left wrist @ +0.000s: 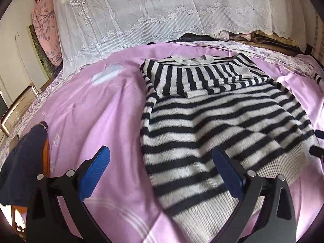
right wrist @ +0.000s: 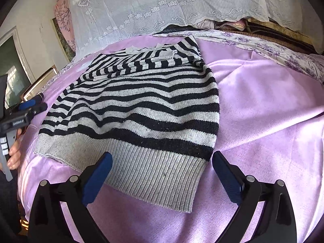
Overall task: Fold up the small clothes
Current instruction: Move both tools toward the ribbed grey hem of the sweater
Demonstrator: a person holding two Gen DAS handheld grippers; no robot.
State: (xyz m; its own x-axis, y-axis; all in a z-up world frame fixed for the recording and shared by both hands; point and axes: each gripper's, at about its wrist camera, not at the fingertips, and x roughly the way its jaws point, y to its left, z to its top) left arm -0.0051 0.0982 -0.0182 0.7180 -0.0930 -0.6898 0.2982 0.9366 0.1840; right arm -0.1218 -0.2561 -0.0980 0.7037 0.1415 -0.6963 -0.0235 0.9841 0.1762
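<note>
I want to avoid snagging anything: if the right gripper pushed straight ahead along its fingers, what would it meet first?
Most likely the striped sweater: its grey ribbed hem lies right between the open right gripper fingers, on the pink bedspread. Depth is unclear, but nothing else shows in that line.

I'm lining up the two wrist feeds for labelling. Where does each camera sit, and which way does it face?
Left wrist: on the left gripper, angled down over the striped sweater's left side; both fingers show, open.
Right wrist: on the right gripper, angled down at the sweater's ribbed hem; its open fingers and the person's left hand show.
Shared: sweater, pink bedsheet, lace cover.
</note>
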